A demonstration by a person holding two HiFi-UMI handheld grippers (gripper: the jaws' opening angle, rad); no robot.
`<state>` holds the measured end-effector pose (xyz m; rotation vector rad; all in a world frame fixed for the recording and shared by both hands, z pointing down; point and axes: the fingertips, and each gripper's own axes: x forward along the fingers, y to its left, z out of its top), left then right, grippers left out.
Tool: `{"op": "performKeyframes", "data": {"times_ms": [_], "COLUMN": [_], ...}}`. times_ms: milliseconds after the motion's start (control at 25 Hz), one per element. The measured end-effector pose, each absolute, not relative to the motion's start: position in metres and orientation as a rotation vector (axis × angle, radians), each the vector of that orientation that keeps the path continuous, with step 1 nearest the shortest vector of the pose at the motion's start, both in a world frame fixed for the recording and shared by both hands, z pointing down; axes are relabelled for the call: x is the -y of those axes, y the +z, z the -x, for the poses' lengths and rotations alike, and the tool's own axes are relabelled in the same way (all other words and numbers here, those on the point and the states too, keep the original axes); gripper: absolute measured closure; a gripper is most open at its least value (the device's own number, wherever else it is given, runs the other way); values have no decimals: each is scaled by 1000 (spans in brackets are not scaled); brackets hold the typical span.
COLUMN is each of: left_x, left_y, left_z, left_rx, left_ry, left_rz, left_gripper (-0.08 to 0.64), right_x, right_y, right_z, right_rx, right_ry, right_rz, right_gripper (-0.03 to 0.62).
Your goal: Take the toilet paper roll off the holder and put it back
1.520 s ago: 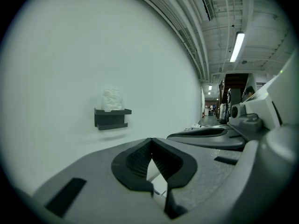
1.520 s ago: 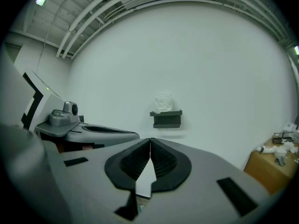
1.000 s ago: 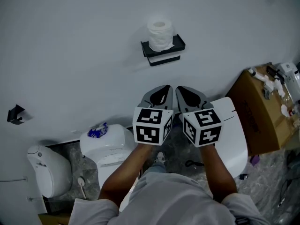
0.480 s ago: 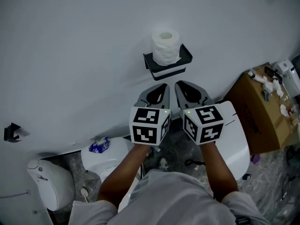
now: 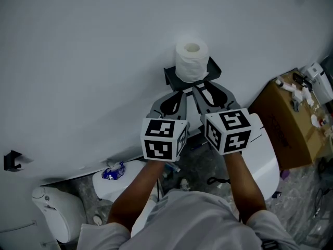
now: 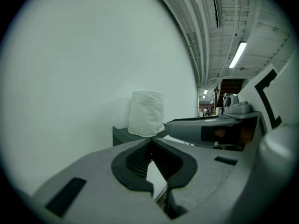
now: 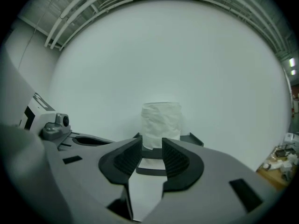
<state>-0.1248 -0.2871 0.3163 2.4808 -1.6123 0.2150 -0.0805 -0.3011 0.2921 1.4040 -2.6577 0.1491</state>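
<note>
A white toilet paper roll [image 5: 191,60] stands upright on a black wall-mounted shelf holder [image 5: 214,67]. Both grippers are held side by side just below it. My left gripper [image 5: 182,92] is shut and empty, its tips just short of the holder's lower left. My right gripper [image 5: 200,89] has its jaws opening, with a narrow gap and nothing between them, its tips at the holder's front edge. The right gripper view looks straight at the roll [image 7: 161,123] and holder [image 7: 194,138] past the parted jaws [image 7: 152,144]. In the left gripper view the roll [image 6: 146,112] stands beyond the closed tips [image 6: 150,139].
The white wall fills the upper half of the head view. Below are a white toilet [image 5: 54,212], a white cistern lid with a blue packet [image 5: 113,171], a white panel [image 5: 263,158] and a cardboard box [image 5: 291,124] with small items on it. A black hook [image 5: 10,160] sits on the wall at far left.
Both grippers have moved forward and up toward the holder, so the gap to the roll has closed. The right gripper's tips now reach the shelf front.
</note>
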Motion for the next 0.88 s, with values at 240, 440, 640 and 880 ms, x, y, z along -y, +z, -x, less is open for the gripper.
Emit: {"op": "performKeyframes", "data": {"times_ms": [240, 440, 640, 880], "left_x": [302, 302, 304, 304], "left_y": [307, 304, 299, 304], "left_z": [134, 140, 151, 160], "left_rx": [1602, 1588, 1612, 1613], "left_ry": [202, 188, 175, 179], "left_rz": [-2504, -2518, -2513, -2502], "left_gripper": [557, 557, 557, 557], "right_x": [319, 331, 340, 351], "right_y": [285, 281, 276, 278], "right_z": [85, 87, 90, 100], "right_rx": [2642, 2636, 2639, 2643], "right_ry": [138, 146, 156, 202], "right_rz": [-1436, -1481, -1511, -1506], "right_gripper": [428, 343, 275, 210]}}
